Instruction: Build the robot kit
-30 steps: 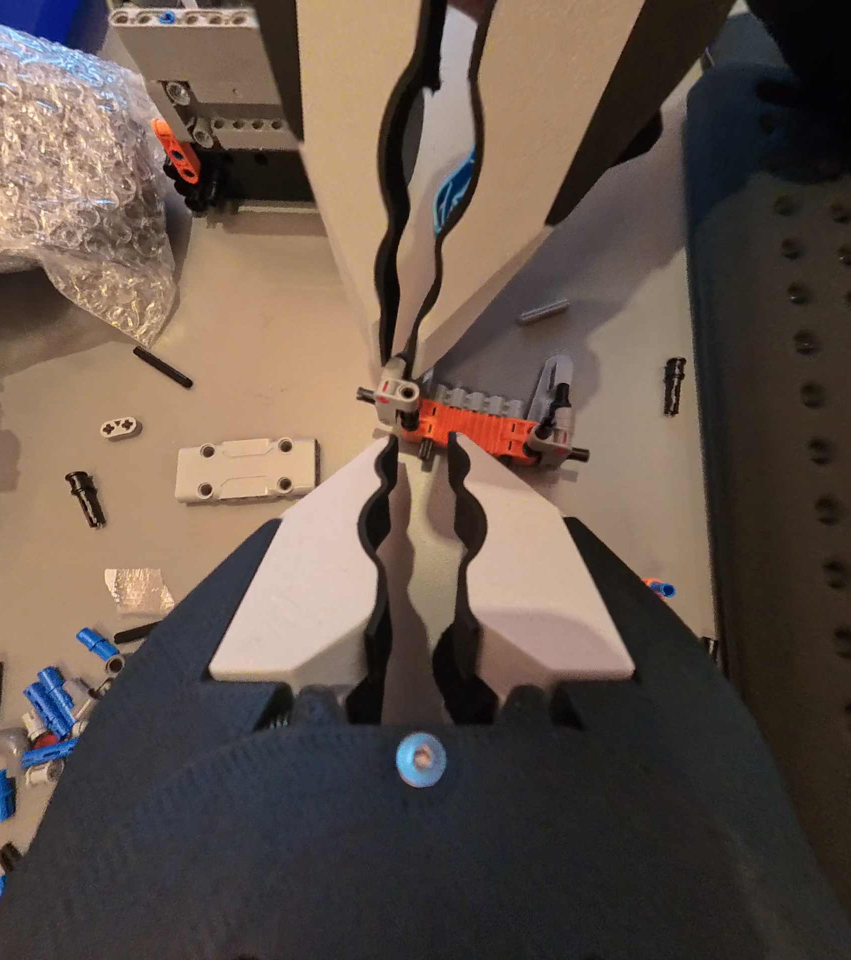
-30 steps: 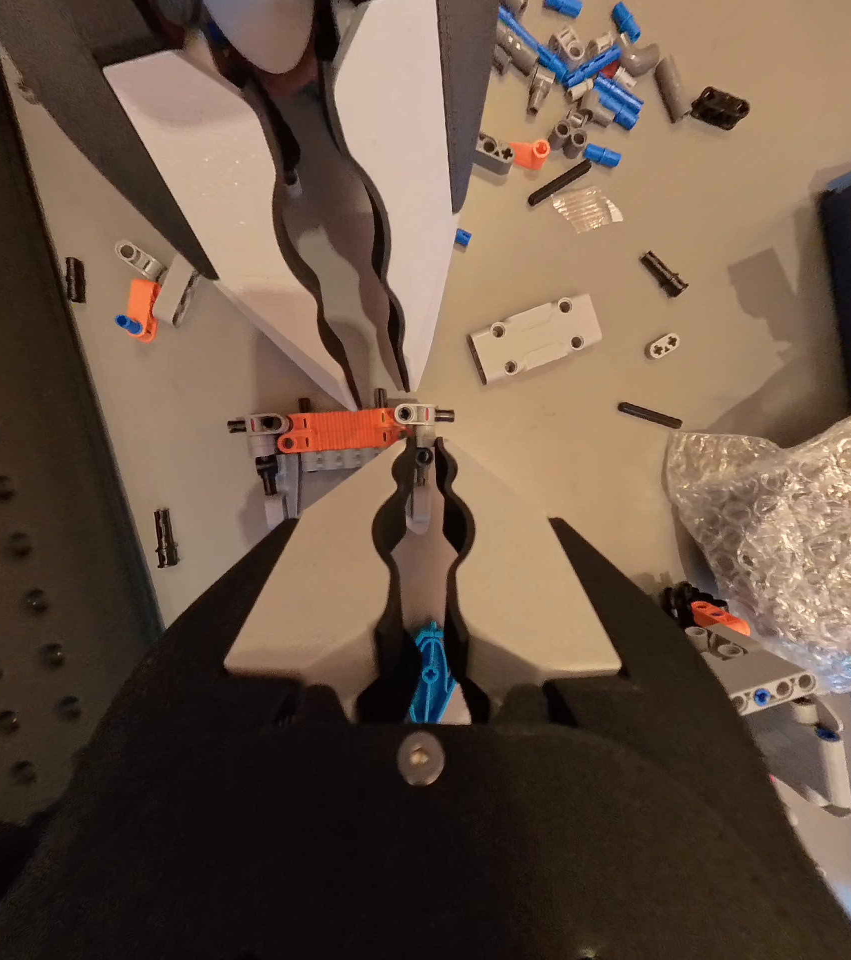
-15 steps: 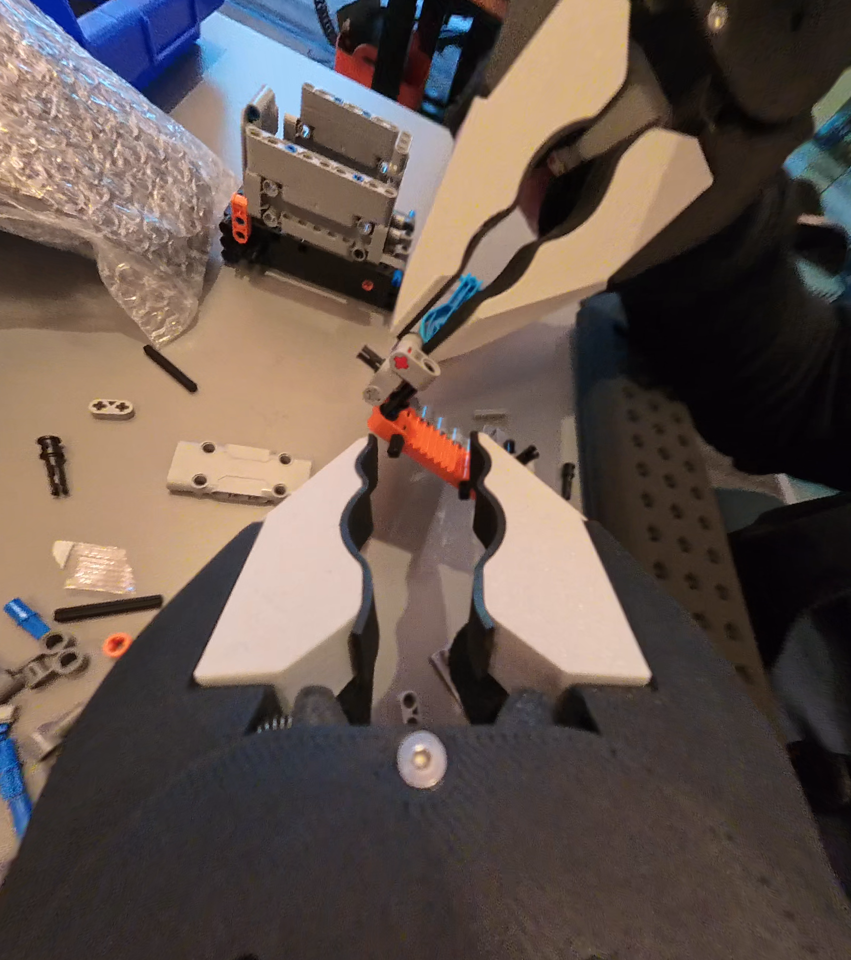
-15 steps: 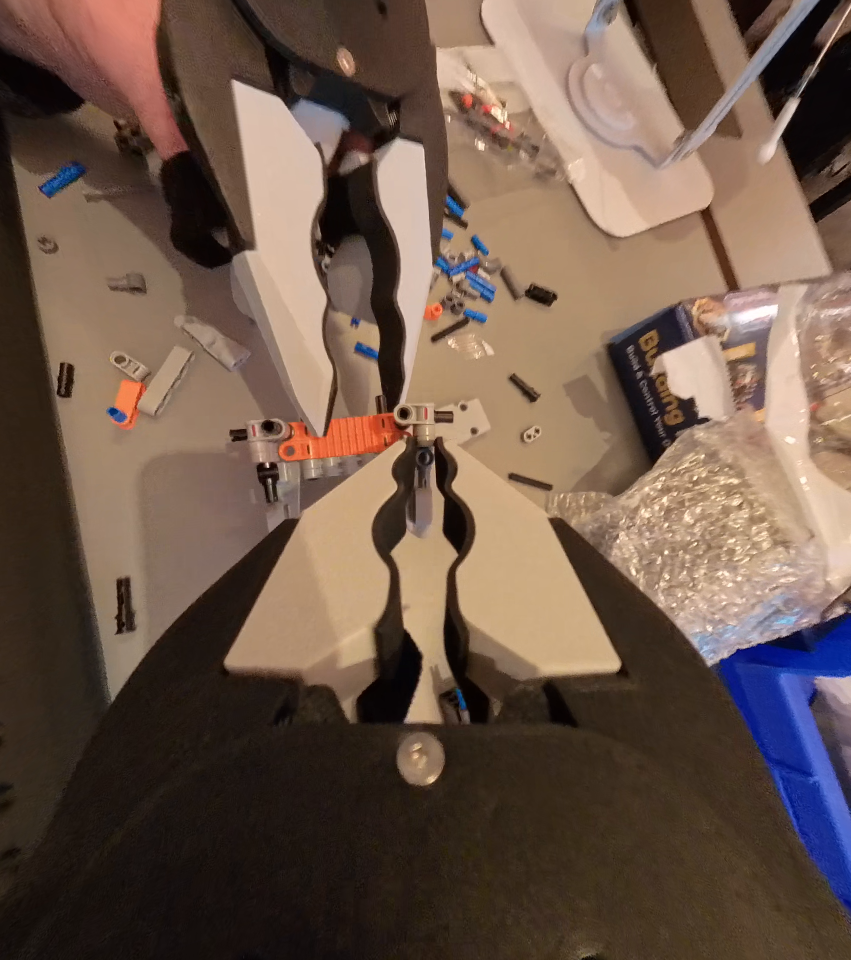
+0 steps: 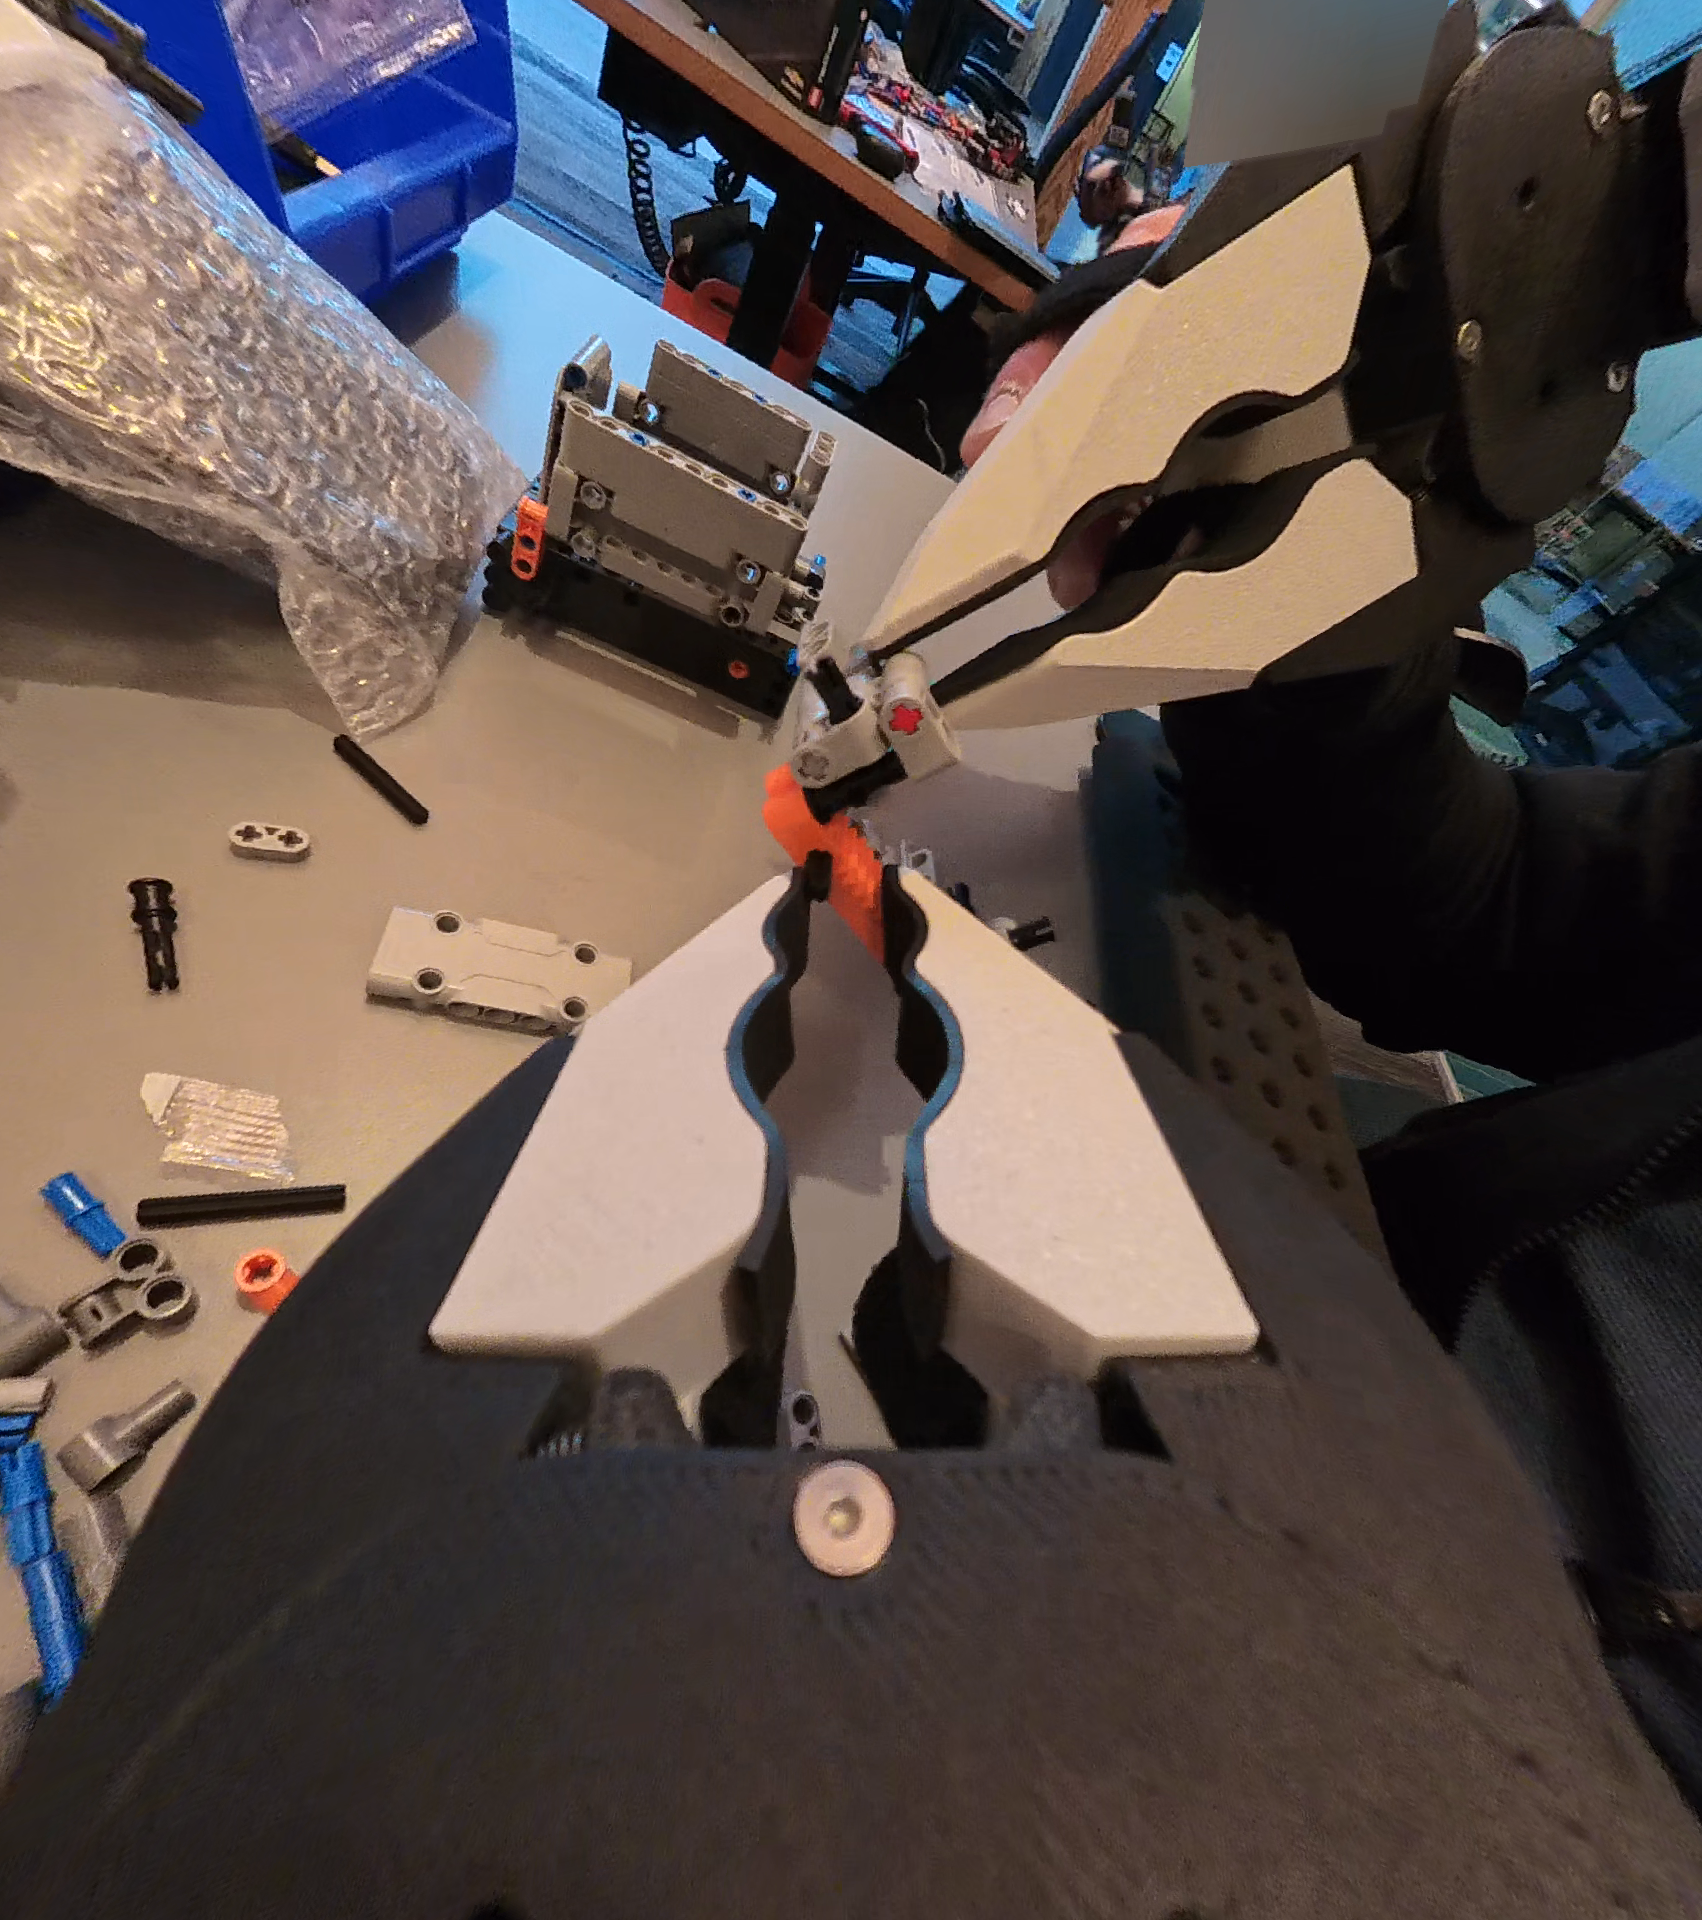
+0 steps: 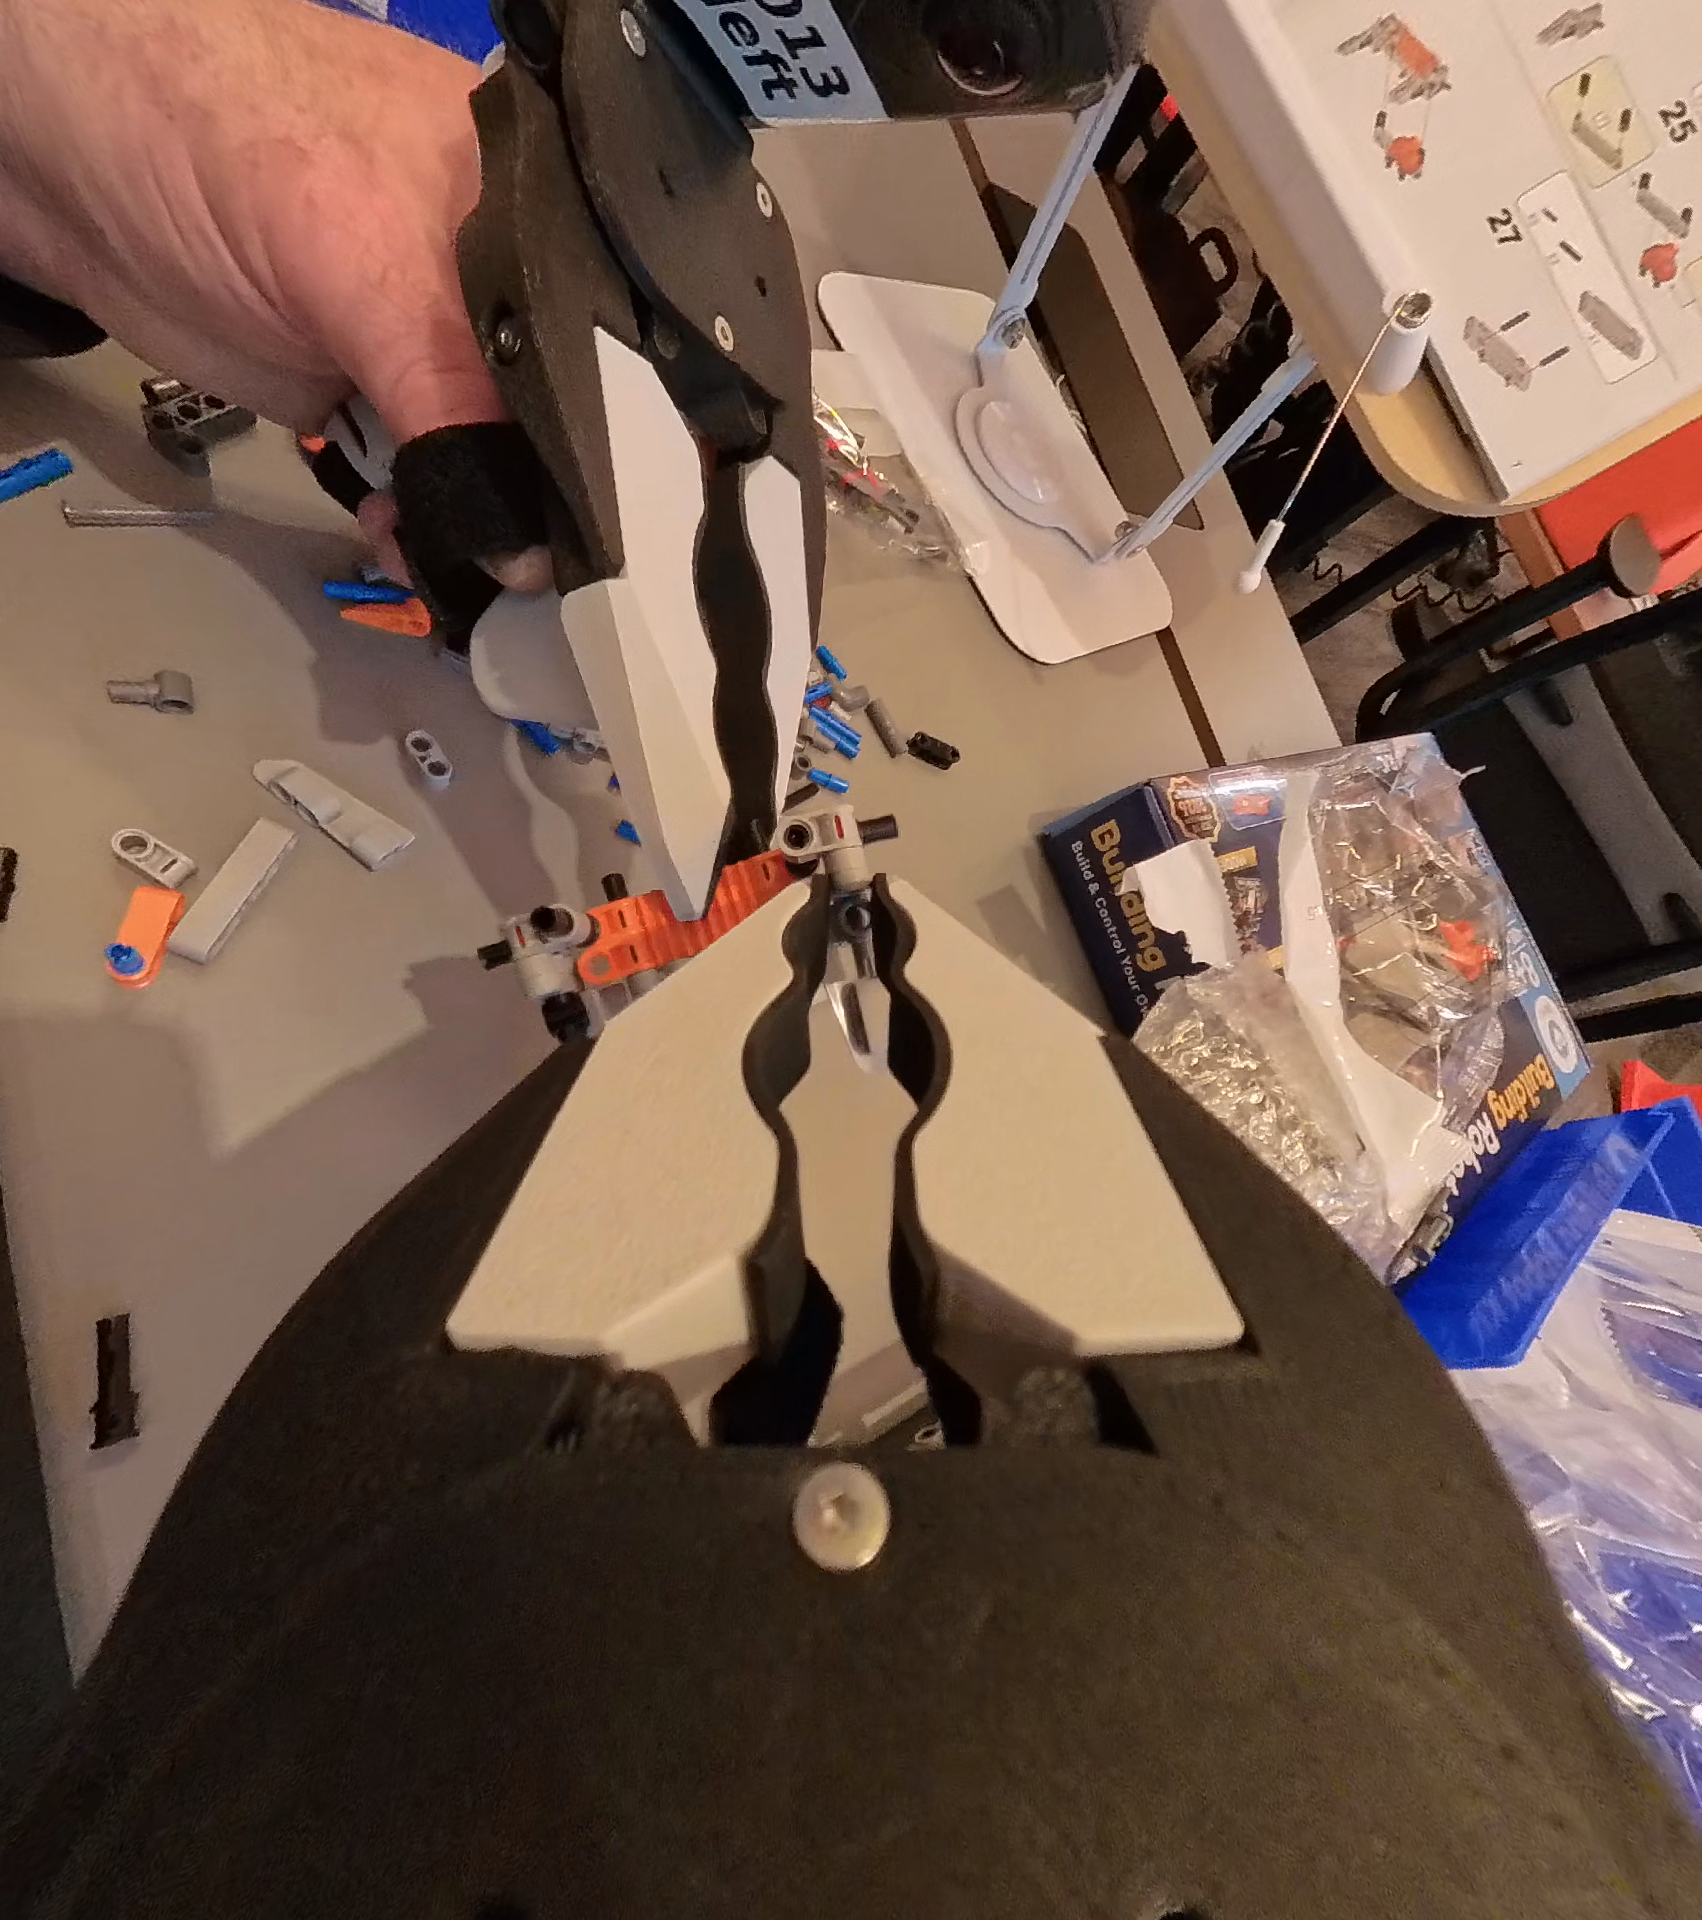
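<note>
Both jaws are pinched tight on one toy piece, held above the table (image 5: 566,790). The left gripper (image 5: 842,883) squeezes its orange bar (image 5: 826,847). The right gripper (image 6: 852,894) squeezes its grey joint (image 6: 831,836).

The left gripper (image 5: 845,883), held in a bare hand (image 6: 203,218) with a dark fingertip cover, points down and forward with its fingers narrowed onto a small part. The right gripper (image 6: 842,894), held by a dark-sleeved arm (image 5: 1449,831), meets it tip to tip, fingers pinched nearly together.
</note>
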A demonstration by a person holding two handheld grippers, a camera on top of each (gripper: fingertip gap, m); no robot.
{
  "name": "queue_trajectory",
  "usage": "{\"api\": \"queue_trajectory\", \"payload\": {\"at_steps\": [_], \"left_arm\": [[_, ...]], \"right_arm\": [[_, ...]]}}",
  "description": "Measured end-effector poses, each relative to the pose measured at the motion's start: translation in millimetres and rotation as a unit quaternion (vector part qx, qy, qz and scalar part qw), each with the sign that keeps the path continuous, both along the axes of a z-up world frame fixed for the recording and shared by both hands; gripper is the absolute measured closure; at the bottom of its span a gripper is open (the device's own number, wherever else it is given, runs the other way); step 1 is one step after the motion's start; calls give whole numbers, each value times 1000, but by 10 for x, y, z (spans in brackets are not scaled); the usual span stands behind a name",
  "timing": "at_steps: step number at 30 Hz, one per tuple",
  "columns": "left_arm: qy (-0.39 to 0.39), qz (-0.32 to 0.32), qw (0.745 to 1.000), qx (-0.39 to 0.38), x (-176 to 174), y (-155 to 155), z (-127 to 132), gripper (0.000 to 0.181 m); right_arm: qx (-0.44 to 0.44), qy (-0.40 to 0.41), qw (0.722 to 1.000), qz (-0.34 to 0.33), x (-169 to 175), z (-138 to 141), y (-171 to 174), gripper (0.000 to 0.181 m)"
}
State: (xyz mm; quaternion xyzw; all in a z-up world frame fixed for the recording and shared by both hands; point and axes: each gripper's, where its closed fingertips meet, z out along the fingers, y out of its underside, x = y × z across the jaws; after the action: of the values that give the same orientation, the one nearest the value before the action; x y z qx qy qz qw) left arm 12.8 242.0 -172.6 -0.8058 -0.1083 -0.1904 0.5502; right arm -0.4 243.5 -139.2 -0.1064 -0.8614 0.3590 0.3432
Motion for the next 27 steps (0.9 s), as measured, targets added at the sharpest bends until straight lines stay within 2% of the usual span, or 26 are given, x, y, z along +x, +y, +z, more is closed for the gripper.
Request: {"api": "queue_trajectory", "payload": {"at_steps": [12,27], "left_arm": [[50,26,998,-4,-77,-70,99,176],[116,39,992,-29,-113,-140,133,177]], "right_arm": [[-48,0,999,8,0,100,-56,164],[-126,-56,990,28,44,125,-58,152]]}}
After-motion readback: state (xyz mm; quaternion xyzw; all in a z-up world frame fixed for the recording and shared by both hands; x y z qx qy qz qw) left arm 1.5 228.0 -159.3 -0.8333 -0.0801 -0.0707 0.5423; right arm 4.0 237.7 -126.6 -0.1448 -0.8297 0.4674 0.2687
